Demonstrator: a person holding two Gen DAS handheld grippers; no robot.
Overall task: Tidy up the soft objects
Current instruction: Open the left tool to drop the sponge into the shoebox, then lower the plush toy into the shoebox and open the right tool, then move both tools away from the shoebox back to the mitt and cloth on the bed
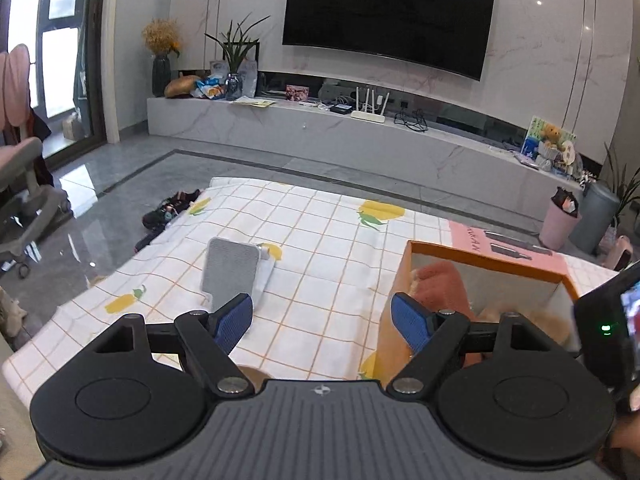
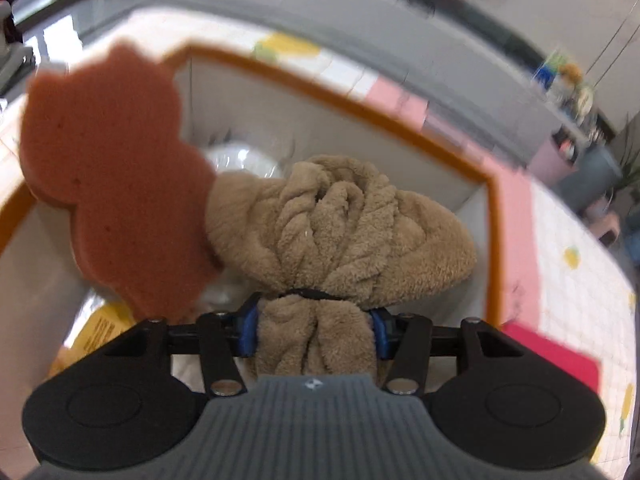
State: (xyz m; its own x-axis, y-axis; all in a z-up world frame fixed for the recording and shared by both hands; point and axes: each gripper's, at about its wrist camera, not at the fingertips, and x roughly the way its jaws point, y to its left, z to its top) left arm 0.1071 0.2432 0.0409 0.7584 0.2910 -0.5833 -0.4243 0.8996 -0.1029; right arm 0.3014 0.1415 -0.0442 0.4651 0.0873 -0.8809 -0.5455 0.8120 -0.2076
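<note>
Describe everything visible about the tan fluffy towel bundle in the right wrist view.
The tan towel bundle looks like plush terry, twisted into thick folds and cinched by a dark band near its lower end. The right tongs straddle the narrow part below the band, blue pads against both sides. The bulging upper part hangs over the open orange-rimmed box. A rust-coloured sponge overlaps its left side; whether they touch is unclear.

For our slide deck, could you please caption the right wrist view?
Right gripper lowers a tan towel bundle into the orange-rimmed box, beside a brown sponge.
</note>
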